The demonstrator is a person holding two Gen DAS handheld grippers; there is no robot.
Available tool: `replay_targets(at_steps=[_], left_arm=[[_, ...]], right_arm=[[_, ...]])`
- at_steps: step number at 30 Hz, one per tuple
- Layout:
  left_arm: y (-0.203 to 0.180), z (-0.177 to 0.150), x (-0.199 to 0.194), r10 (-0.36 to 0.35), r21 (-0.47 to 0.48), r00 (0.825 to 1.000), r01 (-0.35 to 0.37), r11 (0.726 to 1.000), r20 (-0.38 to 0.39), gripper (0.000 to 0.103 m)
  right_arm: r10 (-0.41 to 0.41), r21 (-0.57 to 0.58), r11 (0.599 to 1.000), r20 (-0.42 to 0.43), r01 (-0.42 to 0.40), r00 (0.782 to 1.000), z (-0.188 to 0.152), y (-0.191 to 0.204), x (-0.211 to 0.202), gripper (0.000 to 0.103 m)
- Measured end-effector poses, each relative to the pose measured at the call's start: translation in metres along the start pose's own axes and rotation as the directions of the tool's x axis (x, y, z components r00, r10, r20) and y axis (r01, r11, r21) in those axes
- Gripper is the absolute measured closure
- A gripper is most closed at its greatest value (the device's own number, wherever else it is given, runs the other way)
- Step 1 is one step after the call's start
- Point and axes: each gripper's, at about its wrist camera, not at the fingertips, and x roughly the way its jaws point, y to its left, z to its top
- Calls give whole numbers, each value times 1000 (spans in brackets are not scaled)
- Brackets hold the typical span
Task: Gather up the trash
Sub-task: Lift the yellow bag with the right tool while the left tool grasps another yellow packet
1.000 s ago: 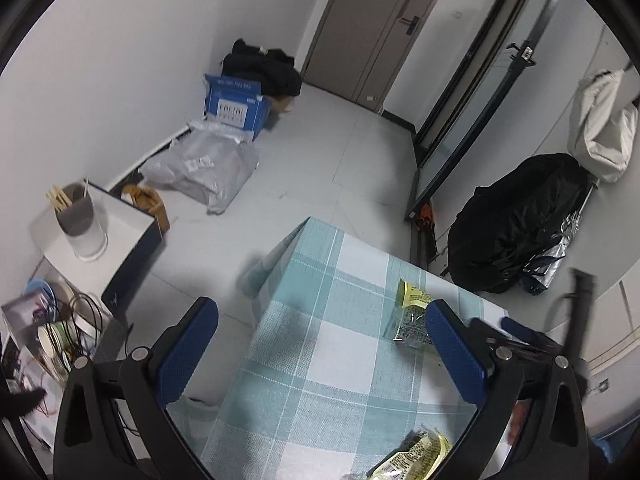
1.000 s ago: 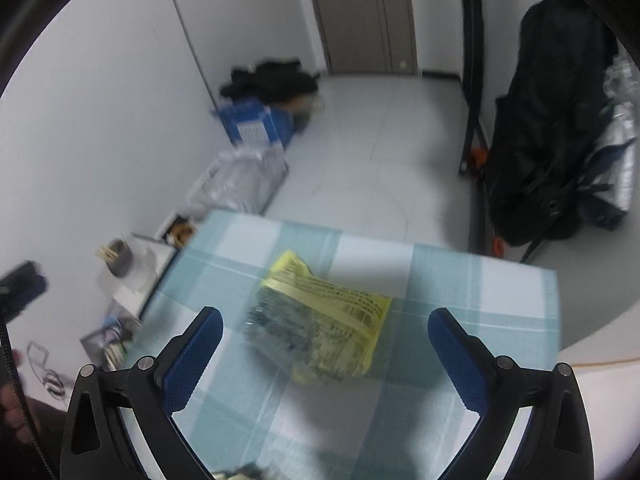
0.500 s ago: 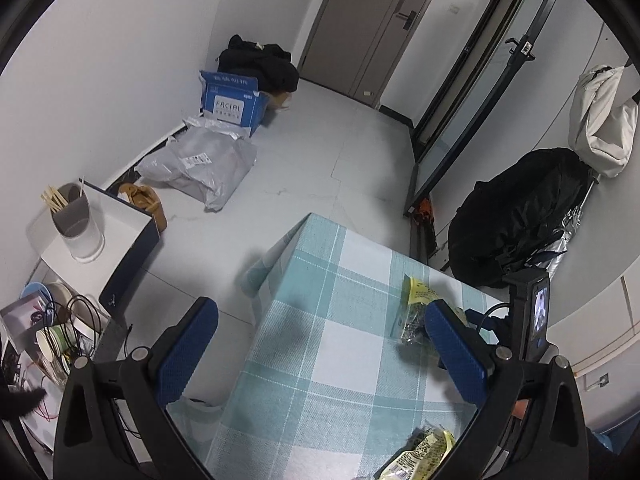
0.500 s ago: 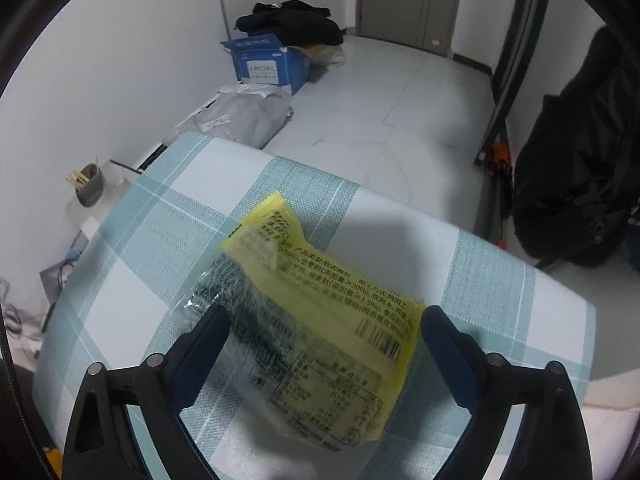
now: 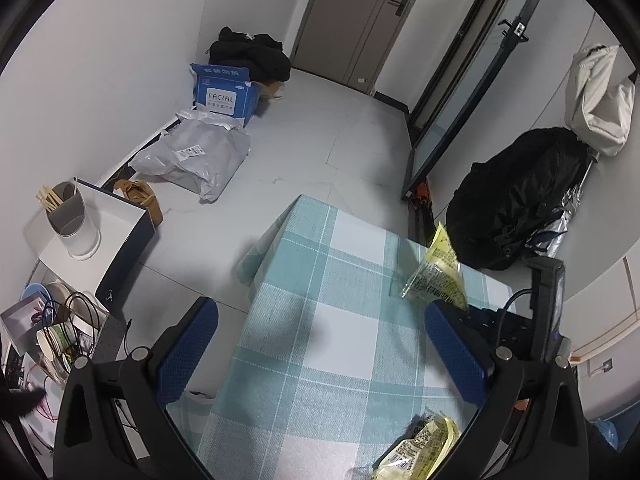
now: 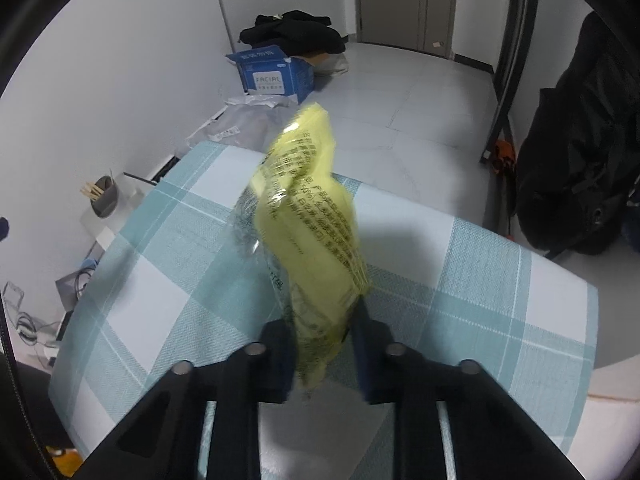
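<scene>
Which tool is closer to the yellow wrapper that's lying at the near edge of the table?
Left. The left tool hangs open just above that wrapper; the right tool is farther back, shut on another wrapper.

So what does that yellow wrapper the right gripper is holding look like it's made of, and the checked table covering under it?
The yellow printed snack wrapper looks like thin glossy plastic film: it crinkles, catches glare, and part of it is see-through. The right gripper pinches its lower end. The teal and white checked tablecloth looks like matte woven fabric, with a visible weave texture, though a textured vinyl can't be ruled out.
</scene>
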Motion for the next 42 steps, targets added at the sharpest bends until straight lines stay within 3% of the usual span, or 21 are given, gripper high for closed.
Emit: replay_targets(at_steps=[9, 13, 18, 22, 28, 36, 40, 42], left_arm=[[1, -5, 9, -103, -27, 992, 101, 994, -70, 2], [-11, -12, 12, -151, 41, 980, 157, 987, -128, 2], [-28, -29, 7, -145, 146, 979, 165, 975, -140, 2], [-43, -50, 12, -191, 179, 956, 233, 956, -223, 2], [-76, -87, 14, -166, 297, 933, 265, 917, -321, 2], [-98, -122, 8, -163, 330, 897, 313, 891, -411, 3], [-104, -140, 19, -143, 318, 858, 330, 889, -493, 29], [-103, -145, 25, -126, 306, 850, 317, 898, -511, 33]], right_arm=[[10, -18, 1000, 79, -9, 997, 3, 12, -43, 89], [25, -13, 1000, 130, -24, 991, -8, 12, -76, 89], [23, -2, 1000, 187, -23, 982, -32, 10, -116, 89], [23, 35, 999, 201, -31, 979, -57, 3, -135, 89], [27, 99, 994, 204, -48, 979, -85, -12, -148, 89], [41, 151, 985, 239, -79, 970, -100, -32, -161, 89], [49, 174, 981, 234, -91, 971, -102, -39, -160, 89], [53, 178, 979, 224, -95, 973, -103, -40, -158, 89]])
